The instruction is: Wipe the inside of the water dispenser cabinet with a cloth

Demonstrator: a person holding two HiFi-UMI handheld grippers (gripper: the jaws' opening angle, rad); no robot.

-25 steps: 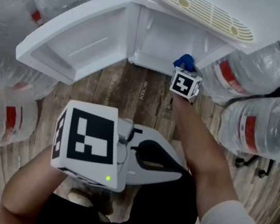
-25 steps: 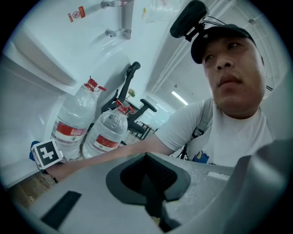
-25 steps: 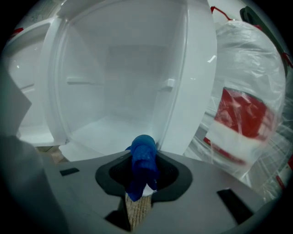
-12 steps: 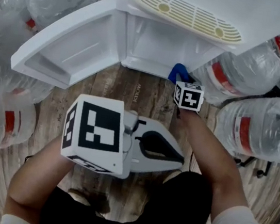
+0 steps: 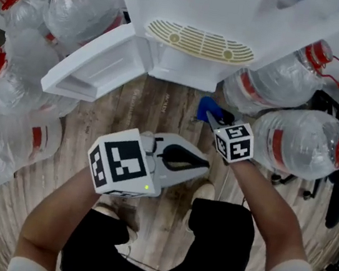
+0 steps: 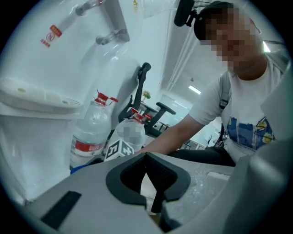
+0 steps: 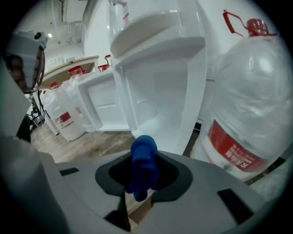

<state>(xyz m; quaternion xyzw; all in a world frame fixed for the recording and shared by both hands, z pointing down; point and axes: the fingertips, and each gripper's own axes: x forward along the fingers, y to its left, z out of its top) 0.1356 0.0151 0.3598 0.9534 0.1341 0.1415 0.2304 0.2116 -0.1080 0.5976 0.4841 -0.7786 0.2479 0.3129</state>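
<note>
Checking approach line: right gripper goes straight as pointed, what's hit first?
Probably the open cabinet's floor, near its right wall, with the blue cloth held by the right gripper touching first. Depth unclear.

The blue cloth (image 7: 143,167) is bunched into a thick, soft roll. It stands upright, pinched between the closed jaws of the right gripper (image 7: 142,192), with its rounded top poking above them. The white cabinet (image 7: 160,91) stands ahead of those jaws, apart from the cloth. Its door (image 7: 103,105) is swung open to the left, showing plain white inner walls.
</note>
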